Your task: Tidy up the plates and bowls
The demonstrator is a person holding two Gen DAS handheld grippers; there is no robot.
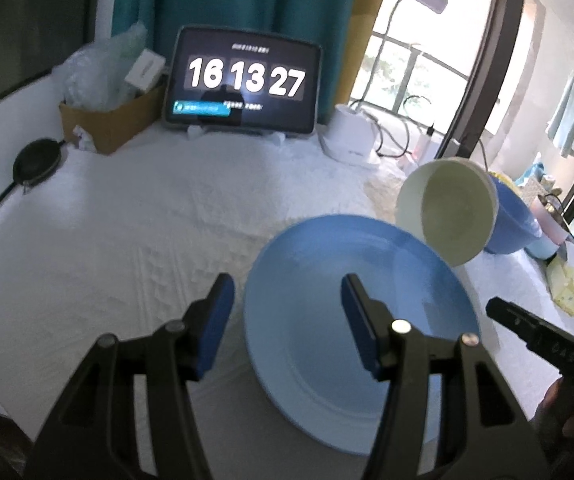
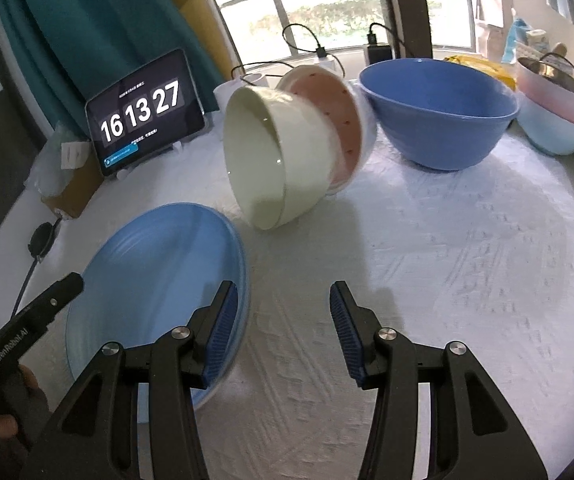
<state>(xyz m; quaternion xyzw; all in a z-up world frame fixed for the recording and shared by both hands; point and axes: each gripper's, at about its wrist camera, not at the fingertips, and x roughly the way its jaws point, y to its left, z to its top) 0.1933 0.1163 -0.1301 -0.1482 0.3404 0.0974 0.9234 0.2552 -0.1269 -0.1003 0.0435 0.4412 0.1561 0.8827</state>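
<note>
Both hand-held grippers tilt down toward the table (image 2: 427,260), which is covered in a white textured cloth. The left hand-held gripper (image 1: 287,320) hovers over the near-left part of a blue plate (image 1: 327,312), its jaws about half open with nothing between them; the plate's left rim sits in the gap below, untouched. The right hand-held gripper (image 2: 283,332) hangs just right of that plate, jaws likewise half open and empty, its left finger (image 2: 219,332) over the plate's right edge.

Right of the plate the cloth lies bare across to the table's round edge, giving free room. Behind the plate, a cream bowl (image 2: 271,152) lies tipped on its side, nested in a pink speckled bowl (image 2: 339,120). Further right stands one big blue bowl (image 2: 439,112), upright.

That makes one plate and three bowls. A tablet (image 2: 147,112) showing a clock stands at the back, beside a cardboard box (image 1: 107,120).
</note>
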